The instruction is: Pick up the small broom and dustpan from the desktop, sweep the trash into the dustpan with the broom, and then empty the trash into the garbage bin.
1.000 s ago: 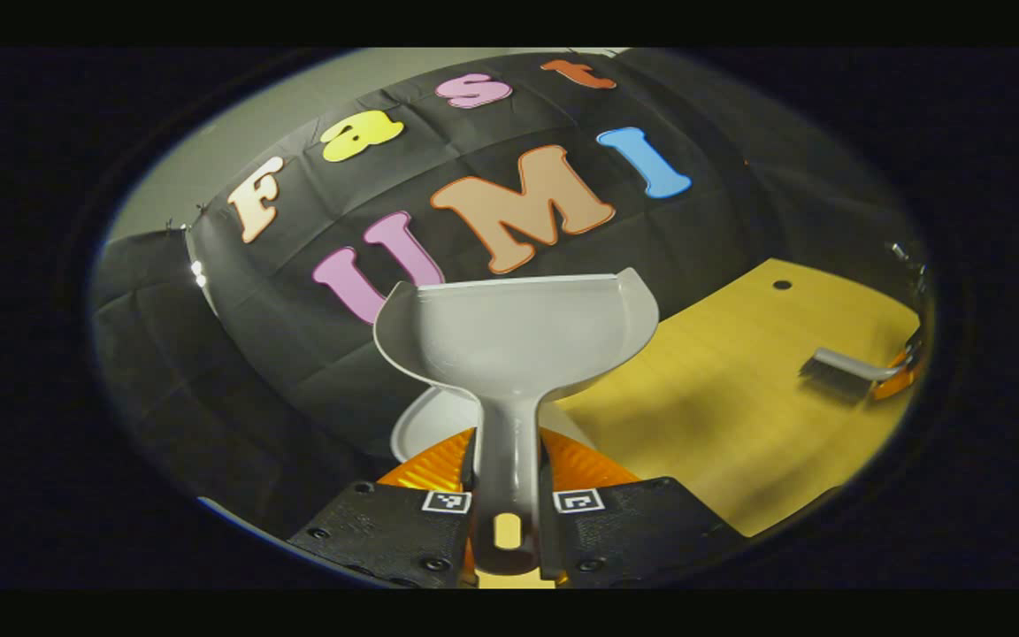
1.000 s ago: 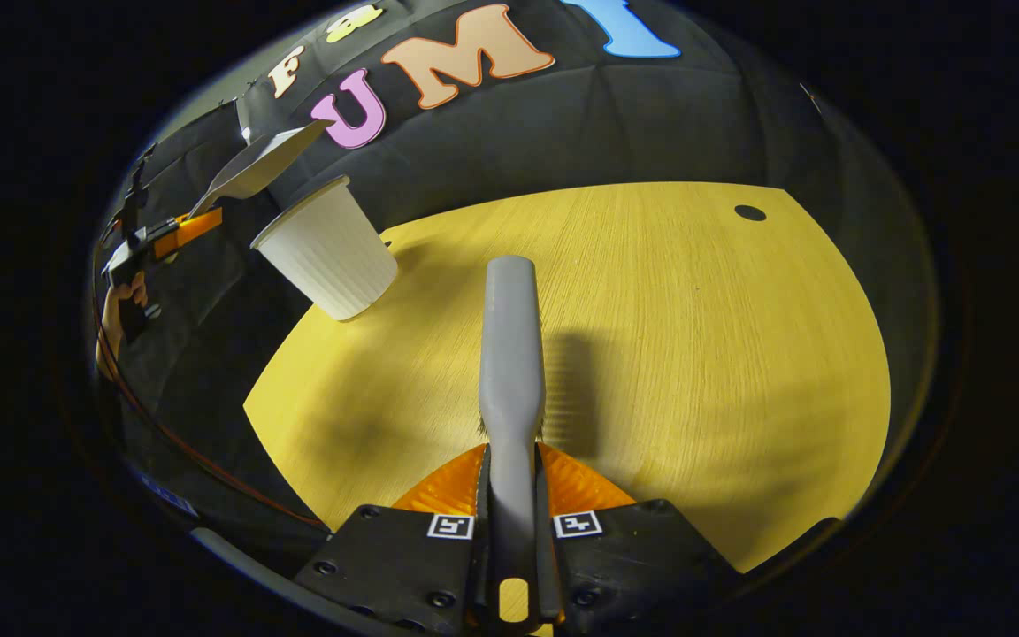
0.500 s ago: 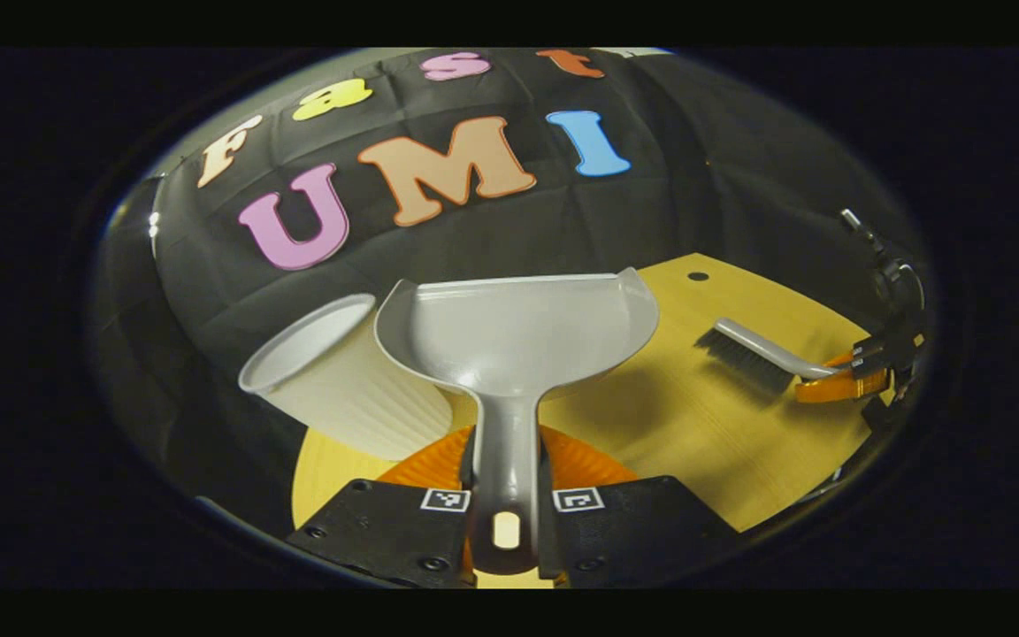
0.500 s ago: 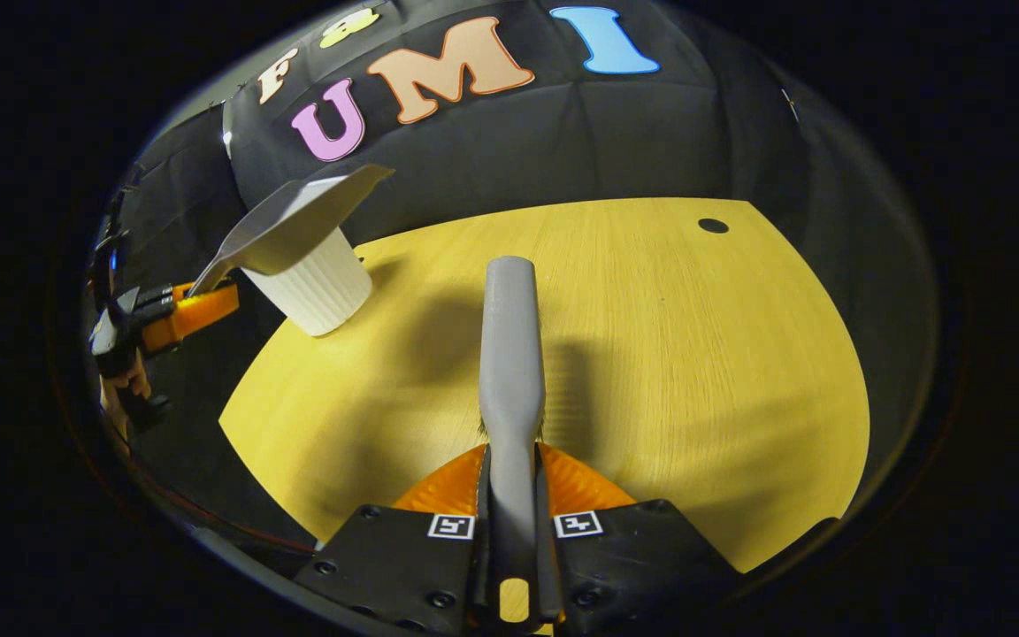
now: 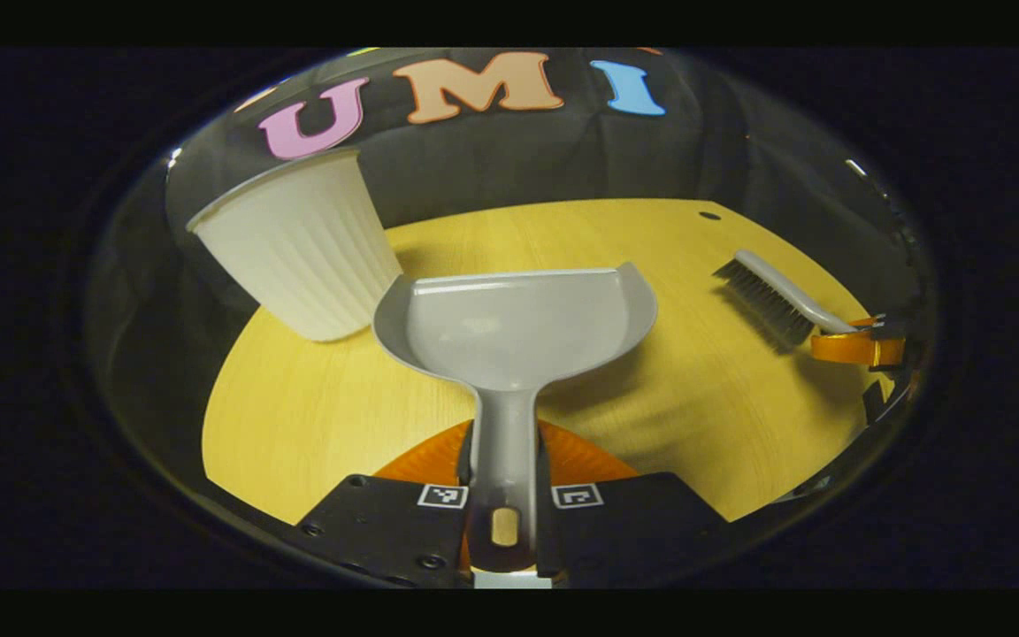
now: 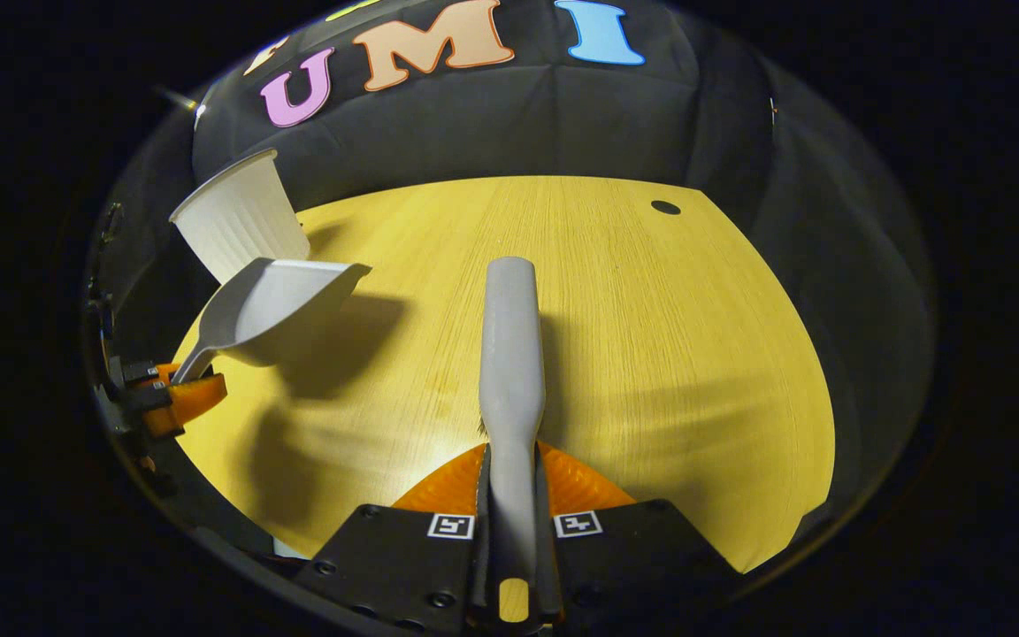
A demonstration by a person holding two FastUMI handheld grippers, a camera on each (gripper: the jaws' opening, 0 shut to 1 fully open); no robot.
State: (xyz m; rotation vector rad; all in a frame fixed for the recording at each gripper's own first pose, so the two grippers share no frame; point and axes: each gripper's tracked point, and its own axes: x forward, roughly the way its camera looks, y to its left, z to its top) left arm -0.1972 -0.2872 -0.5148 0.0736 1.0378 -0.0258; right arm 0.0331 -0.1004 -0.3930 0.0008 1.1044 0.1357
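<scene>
Plastic dustpan (image 5: 517, 323) looks light & stiff, handle clamped btwn left gripper (image 5: 502, 513) fingers, pan straight ahead over desk (image 5: 315, 425). Right gripper (image 6: 511, 531) clamped on broom (image 6: 510, 354) handle. Bin (image 5: 302, 243) ahead-left.

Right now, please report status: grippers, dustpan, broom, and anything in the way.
Left gripper shut on dustpan handle, pan empty. Right gripper shut on broom. Bin upright at desk edge, beside dustpan. No trash seen on desk.
</scene>
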